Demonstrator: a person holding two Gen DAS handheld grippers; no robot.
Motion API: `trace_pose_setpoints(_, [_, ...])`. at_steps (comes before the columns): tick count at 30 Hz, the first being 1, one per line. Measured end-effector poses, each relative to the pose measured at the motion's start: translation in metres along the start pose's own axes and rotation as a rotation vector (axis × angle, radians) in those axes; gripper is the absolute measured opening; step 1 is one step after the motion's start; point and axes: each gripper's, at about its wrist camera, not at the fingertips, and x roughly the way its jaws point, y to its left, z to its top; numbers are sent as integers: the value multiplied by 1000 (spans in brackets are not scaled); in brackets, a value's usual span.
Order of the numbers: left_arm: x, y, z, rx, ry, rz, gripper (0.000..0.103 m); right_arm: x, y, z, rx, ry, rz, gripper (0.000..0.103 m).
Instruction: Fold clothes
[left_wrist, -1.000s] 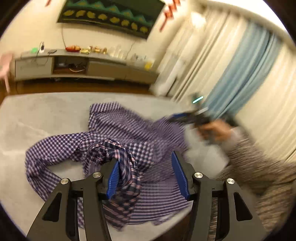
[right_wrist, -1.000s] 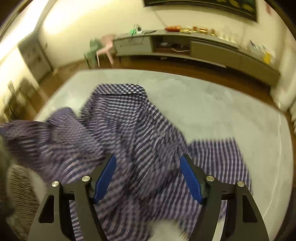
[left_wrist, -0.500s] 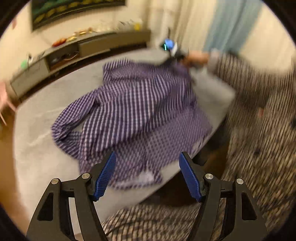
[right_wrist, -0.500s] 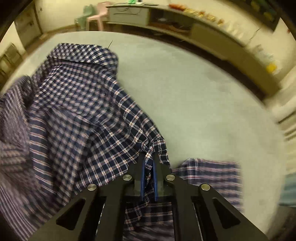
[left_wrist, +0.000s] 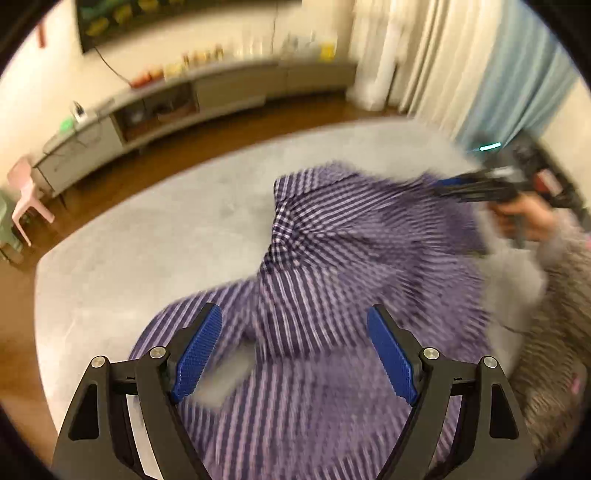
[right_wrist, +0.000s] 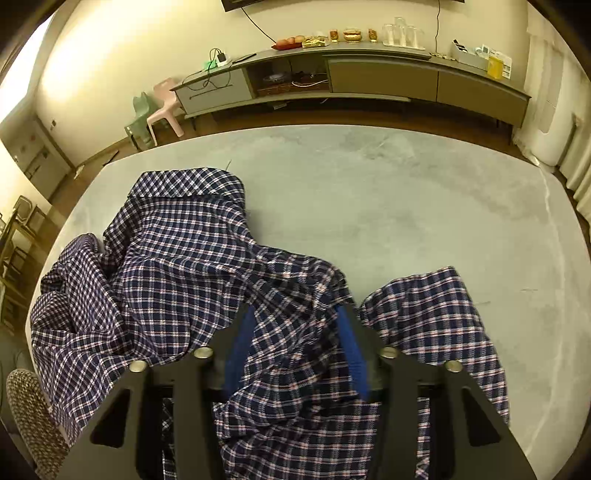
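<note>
A navy, white and red checked shirt lies crumpled on the grey tabletop, its collar at the far left and one sleeve to the right. My right gripper is low over the shirt's middle. Its jaws are opening, and a loose fold of cloth lies between the blue pads. My left gripper hovers over the near part of the shirt with its jaws opening wide and nothing gripped. The left wrist view is blurred; it shows the right gripper at the shirt's far right edge, held by a hand.
A long low cabinet with small items on top runs along the far wall. A pink chair and a green chair stand at its left end. Curtains hang on the right. A knitted sleeve crosses the right side.
The left gripper let go of a bunch of cloth, spread its jaws and swung over the near part. The right gripper shut on a fold, then parted its jaws again.
</note>
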Motion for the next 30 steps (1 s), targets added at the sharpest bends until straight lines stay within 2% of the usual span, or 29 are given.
trace_pose_setpoints(2, [66,-10,31,11,113,44,81,3,1,-1,-38,-6,-28,59])
trace_pose_setpoints(3, [93,-14,37,13,149,68,72,5,2,-2,-61,-11,-42,62])
trace_pose_setpoints(4, [120,-18,44,14,186,92,57,9,4,-3,-85,-14,-54,68])
trace_pose_setpoints(5, [147,-16,49,2,246,103,20,14,5,-3,-119,-10,-65,70])
trace_pose_setpoints(6, [159,-13,51,1,254,112,7,20,6,-4,-153,-6,-76,70])
trace_pose_setpoints(7, [171,-10,53,0,262,121,7,25,6,-4,-186,3,-89,70])
trace_pose_setpoints(8, [182,-5,55,-4,268,132,5,33,5,-4,-217,27,-110,64])
trace_pose_setpoints(9, [177,13,63,-48,240,171,4,40,4,-4,-238,50,-126,46])
trace_pose_setpoints(10, [172,31,71,-92,211,210,4,44,0,-2,-235,71,-129,8])
trace_pose_setpoints(11, [166,49,79,-138,182,245,4,46,-3,2,-228,84,-130,8])
trace_pose_setpoints(12, [152,66,83,-215,133,204,5,42,-7,7,-214,77,-123,8])
trace_pose_setpoints(15, [125,97,90,-324,65,160,5,30,-8,18,-207,57,-91,8])
trace_pose_setpoints(17, [130,91,83,-284,110,135,9,28,-7,17,-221,74,-47,13])
trace_pose_setpoints(18, [133,88,79,-265,130,122,15,25,-8,15,-228,82,-6,19])
trace_pose_setpoints(19, [132,84,73,-256,122,110,19,22,-9,14,-232,85,32,42])
trace_pose_setpoints(20, [132,81,67,-247,114,99,30,16,-13,14,-229,74,61,55])
trace_pose_setpoints(21, [132,77,61,-238,106,87,45,10,-16,15,-220,59,85,57])
trace_pose_setpoints(23, [131,73,53,-226,92,71,55,-2,-27,25,-142,11,110,59])
trace_pose_setpoints(27, [143,73,59,-226,116,75,55,10,-33,39,-41,-19,76,60])
trace_pose_setpoints(28, [146,75,64,-222,115,68,55,19,-30,40,-46,2,63,60])
trace_pose_setpoints(30, [153,79,75,-214,114,53,55,39,-22,40,-82,61,62,52])
